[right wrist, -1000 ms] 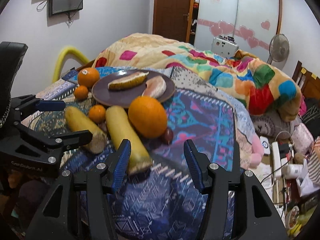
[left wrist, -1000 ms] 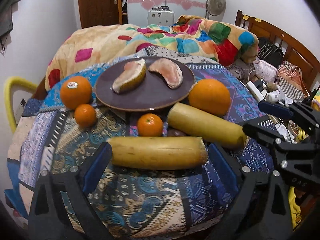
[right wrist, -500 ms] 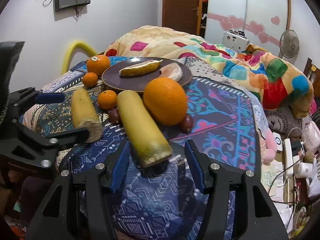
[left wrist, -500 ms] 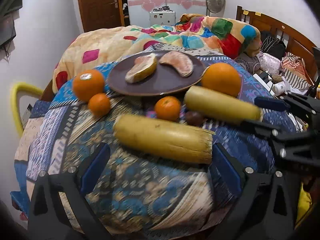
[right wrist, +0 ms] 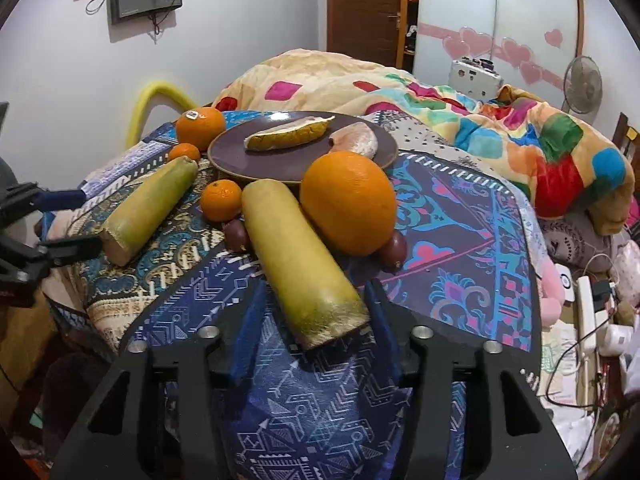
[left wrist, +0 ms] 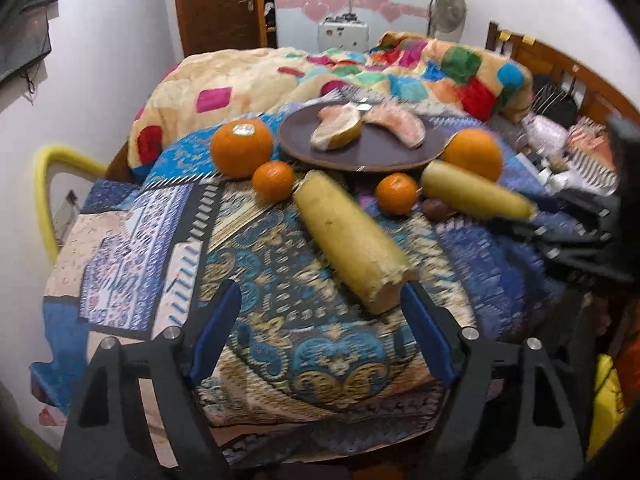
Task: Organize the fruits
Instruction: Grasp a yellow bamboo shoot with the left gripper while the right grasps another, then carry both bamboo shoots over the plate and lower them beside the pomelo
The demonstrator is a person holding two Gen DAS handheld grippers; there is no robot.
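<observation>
Patterned cloth (right wrist: 460,240), crowded fruit plate (right wrist: 224,156)

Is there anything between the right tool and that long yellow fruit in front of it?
Nothing visible. The cut end of the long yellow fruit already sits between the right tool's closing blue pads, with only patterned cloth below. The big orange touches it farther up.

L gripper (left wrist: 320,320) jaws closing, nothing gripped; near yellow stalk's (left wrist: 352,240) cut end just beside R pad. Plate (left wrist: 360,156) w/ 2 pomelo pieces behind, oranges either side. 2nd stalk (left wrist: 476,192) far right.
</observation>
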